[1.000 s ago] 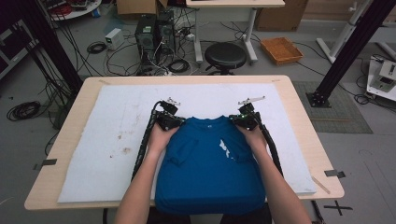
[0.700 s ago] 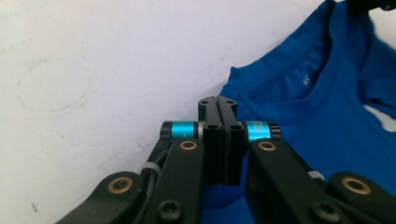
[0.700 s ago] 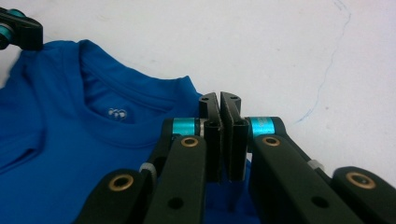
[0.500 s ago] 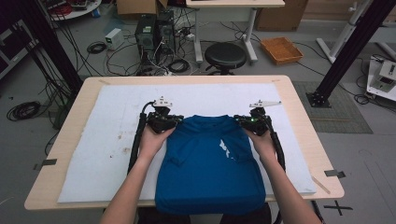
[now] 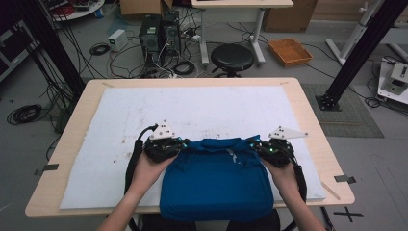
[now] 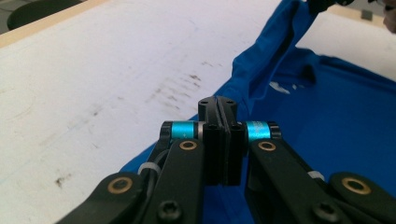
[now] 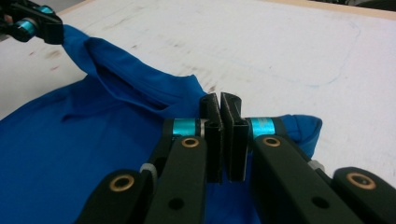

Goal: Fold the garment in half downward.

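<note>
The blue shirt (image 5: 215, 180) lies on the white mat (image 5: 202, 110) at the near edge of the tabletop (image 5: 308, 101), its lower part hanging over that edge. The left gripper (image 5: 182, 146) and the right gripper (image 5: 254, 144) are each clamped on one shoulder corner of the shirt. They hold it wide apart, probably so that the cloth stays stretched and flat between them.

The white mat (image 5: 202, 110) beyond the blue shirt (image 5: 216, 185) lies bare up to the far table (image 5: 192, 82) edge, so a gripper can pass there freely, while the shirt covers the near middle.
</note>
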{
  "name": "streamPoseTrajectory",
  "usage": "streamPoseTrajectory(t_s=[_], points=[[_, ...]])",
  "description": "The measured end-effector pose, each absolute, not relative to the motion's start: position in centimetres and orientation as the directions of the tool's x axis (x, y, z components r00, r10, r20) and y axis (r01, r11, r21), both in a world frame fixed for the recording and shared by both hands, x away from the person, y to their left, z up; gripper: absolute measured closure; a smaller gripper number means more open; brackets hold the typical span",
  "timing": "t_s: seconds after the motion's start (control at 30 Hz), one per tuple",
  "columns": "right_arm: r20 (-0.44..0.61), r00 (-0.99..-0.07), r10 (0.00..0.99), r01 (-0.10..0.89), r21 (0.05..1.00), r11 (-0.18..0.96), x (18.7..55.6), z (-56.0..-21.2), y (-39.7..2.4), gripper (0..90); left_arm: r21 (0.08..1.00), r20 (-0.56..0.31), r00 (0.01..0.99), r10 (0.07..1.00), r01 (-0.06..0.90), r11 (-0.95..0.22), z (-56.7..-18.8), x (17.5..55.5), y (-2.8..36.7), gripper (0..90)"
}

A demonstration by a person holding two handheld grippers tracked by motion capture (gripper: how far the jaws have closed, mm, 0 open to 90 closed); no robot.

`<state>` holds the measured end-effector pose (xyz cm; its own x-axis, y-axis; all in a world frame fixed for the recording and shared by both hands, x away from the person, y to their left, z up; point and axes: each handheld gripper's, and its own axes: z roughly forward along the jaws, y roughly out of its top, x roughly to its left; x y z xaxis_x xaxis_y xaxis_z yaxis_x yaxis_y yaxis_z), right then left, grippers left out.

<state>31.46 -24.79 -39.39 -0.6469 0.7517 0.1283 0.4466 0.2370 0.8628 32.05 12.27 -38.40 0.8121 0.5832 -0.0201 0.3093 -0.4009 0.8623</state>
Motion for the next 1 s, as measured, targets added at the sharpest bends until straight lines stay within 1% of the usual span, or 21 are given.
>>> streamPoseTrajectory(t_s=[0.1, 0.2, 0.43, 0.57, 0.7, 0.77, 0.8, 0.9, 0.97, 1.0], points=[[0.099, -0.664, 0.741, 0.419, 0.87, 0.259, 29.5, -39.6, -25.0, 88.3, 0.864, -0.007, 0.824, 0.567, 0.29, -0.411, -38.9, 30.4, 12.5, 89.0], [0.072, -0.671, 0.738, 0.403, 0.871, 0.281, 27.5, -40.0, -25.1, 88.3, 0.86, 0.029, 0.837, 0.546, 0.258, -0.441, -39.5, 28.6, 12.5, 89.0], [0.011, -0.674, 0.738, 0.379, 0.863, 0.334, 23.3, -41.4, -25.3, 88.3, 0.837, 0.058, 0.867, 0.494, 0.228, -0.498, -41.0, 25.1, 12.2, 88.9], [0.018, -0.662, 0.749, 0.393, 0.859, 0.328, 21.3, -41.9, -25.7, 88.3, 0.821, 0.076, 0.88, 0.468, 0.211, -0.531, -41.7, 23.6, 11.9, 88.9], [0.02, -0.669, 0.743, 0.412, 0.842, 0.349, 19.8, -42.5, -25.5, 88.0, 0.796, 0.098, 0.888, 0.449, 0.201, -0.571, -42.4, 22.3, 11.6, 88.9], [0.021, -0.673, 0.739, 0.421, 0.833, 0.359, 19.0, -42.8, -25.3, 85.8, 0.787, 0.093, 0.893, 0.44, 0.205, -0.582, -42.7, 21.8, 11.6, 88.8], [0.017, -0.675, 0.738, 0.422, 0.829, 0.367, 18.7, -42.9, -25.2, 83.7, 0.783, 0.09, 0.894, 0.44, 0.209, -0.585, -42.9, 21.5, 11.7, 87.7], [0.026, -0.676, 0.737, 0.419, 0.836, 0.355, 18.0, -42.8, -25.6, 76.0, 0.787, 0.075, 0.893, 0.443, 0.219, -0.576, -42.9, 21.0, 11.8, 73.6], [0.035, -0.66, 0.75, 0.414, 0.851, 0.324, 18.0, -42.3, -26.1, 75.6, 0.805, 0.06, 0.884, 0.463, 0.231, -0.547, -42.5, 21.1, 12.0, 69.8], [0.03, -0.649, 0.761, 0.408, 0.857, 0.314, 18.3, -42.0, -26.3, 73.2, 0.813, 0.061, 0.872, 0.485, 0.238, -0.531, -42.3, 21.4, 12.1, 68.6]])
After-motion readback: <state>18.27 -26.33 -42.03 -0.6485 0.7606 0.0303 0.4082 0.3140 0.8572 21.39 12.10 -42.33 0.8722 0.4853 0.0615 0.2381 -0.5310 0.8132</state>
